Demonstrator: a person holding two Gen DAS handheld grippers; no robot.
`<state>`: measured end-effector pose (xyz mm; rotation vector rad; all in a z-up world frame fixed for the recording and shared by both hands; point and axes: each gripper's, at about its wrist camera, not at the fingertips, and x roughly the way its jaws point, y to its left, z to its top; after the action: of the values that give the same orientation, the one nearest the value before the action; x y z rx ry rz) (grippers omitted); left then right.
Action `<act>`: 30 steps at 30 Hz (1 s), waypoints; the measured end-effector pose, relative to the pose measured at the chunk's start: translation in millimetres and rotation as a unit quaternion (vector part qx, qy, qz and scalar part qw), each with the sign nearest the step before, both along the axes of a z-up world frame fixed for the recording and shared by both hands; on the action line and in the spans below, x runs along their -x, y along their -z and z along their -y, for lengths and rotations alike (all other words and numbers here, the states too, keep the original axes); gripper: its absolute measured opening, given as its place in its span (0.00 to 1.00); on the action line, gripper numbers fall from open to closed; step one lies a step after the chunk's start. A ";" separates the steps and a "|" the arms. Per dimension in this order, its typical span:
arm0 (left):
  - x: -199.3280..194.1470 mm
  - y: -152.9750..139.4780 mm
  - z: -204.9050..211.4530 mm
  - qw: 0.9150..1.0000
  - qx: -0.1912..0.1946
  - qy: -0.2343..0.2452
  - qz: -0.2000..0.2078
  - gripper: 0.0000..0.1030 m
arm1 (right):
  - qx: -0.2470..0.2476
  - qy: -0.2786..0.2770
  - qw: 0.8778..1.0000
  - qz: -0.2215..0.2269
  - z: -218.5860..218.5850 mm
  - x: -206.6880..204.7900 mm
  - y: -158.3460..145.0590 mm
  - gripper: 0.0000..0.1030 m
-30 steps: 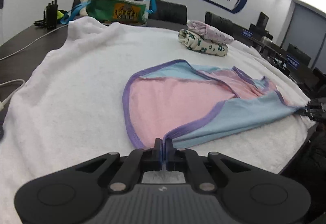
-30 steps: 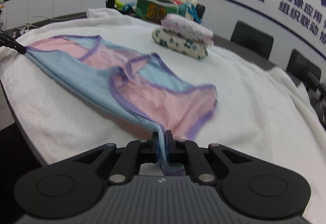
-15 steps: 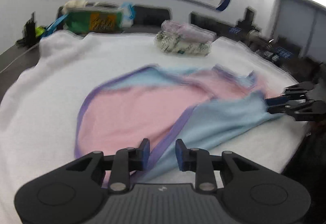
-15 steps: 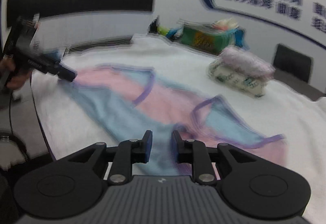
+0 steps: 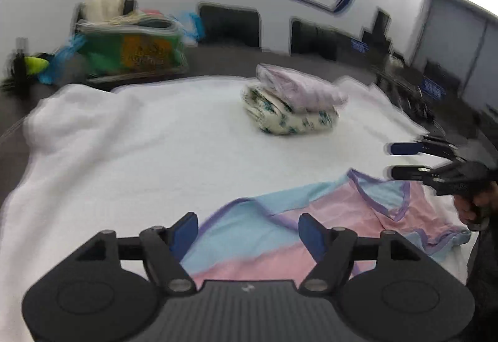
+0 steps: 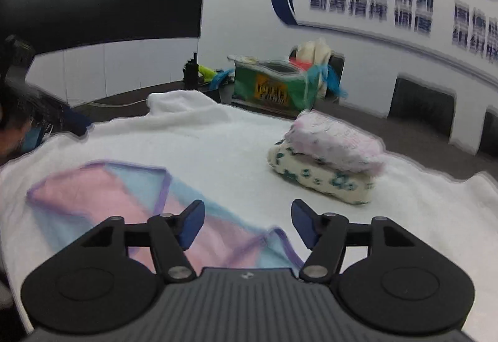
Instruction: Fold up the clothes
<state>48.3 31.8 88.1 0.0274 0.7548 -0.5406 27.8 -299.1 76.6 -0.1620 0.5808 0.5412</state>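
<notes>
Garment (image 5: 311, 236) lies loose on white towel (image 5: 140, 155), near folded stack (image 5: 292, 105); left gripper (image 5: 247, 227) and right gripper (image 6: 247, 225) opening, nothing between jaws; risk: regrasp catching one layer, dragging fold crooked.

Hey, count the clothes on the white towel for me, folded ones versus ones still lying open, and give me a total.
Folded: 2, the lilac bundle stacked on the floral bundle.
Lying open: 1, the pink and blue garment.
Total: 3.
</notes>
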 end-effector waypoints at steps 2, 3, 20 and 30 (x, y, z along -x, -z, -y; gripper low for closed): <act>-23.1 16.2 23.0 0.999 -0.036 0.012 0.023 0.68 | 0.014 -0.002 0.999 -0.039 -13.9 -36.9 12.3 0.60; -33.6 24.5 30.6 0.998 -0.054 0.010 0.027 0.67 | 0.034 0.003 0.999 -0.041 -17.9 -47.1 18.3 0.60; 65.6 23.2 -6.2 0.993 -0.015 0.021 0.112 0.04 | 0.108 -0.074 0.988 0.081 -3.2 43.2 22.9 0.05; 137.4 30.3 -41.0 0.990 0.008 -0.022 0.136 0.42 | 0.096 -0.077 0.987 0.099 29.8 125.4 19.3 0.49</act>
<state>-89.2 72.8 57.9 0.0684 0.4845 -0.4887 -97.7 -328.9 57.2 -0.4410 0.4279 0.6110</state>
